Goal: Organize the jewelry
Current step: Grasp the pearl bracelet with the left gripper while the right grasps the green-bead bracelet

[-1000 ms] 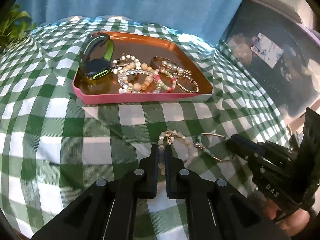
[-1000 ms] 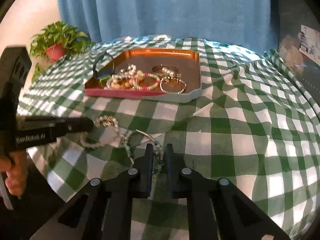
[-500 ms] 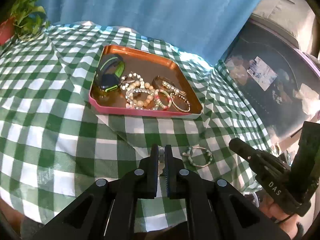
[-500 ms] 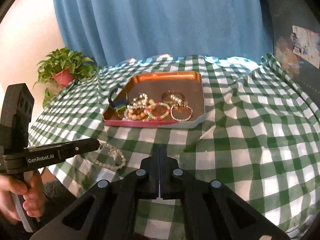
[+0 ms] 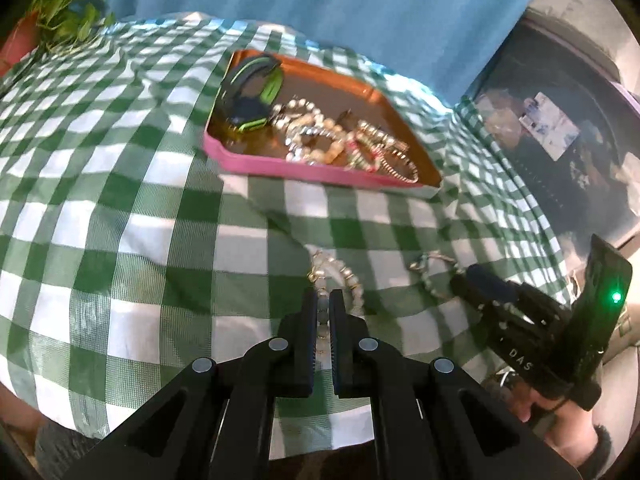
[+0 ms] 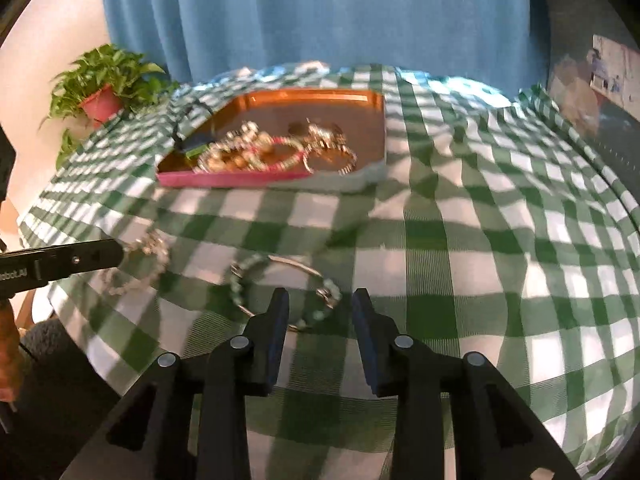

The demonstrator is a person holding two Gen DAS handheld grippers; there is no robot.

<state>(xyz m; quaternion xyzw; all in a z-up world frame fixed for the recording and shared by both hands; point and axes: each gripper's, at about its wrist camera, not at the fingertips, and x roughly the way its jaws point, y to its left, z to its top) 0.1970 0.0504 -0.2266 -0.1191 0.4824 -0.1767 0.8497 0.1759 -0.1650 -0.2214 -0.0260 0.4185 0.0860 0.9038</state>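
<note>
While pinching pearl bracelet (image 5: 340, 280) in shut left gripper (image 5: 324, 300) fingers just off counter (image 6: 440, 280), w/ right gripper (image 6: 320, 300) fingers opening astride green bead bracelet (image 6: 280, 280) lying flat, could snag cloth, slip beads or miss tray (image 5: 280, 164) well beyond.

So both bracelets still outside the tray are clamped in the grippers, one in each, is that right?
Not quite. The left gripper is shut on the pale beaded bracelet, but the right gripper grips nothing: its jaws are opening around the green beaded bracelet, which lies on the tablecloth. The right wrist view shows it.
</note>
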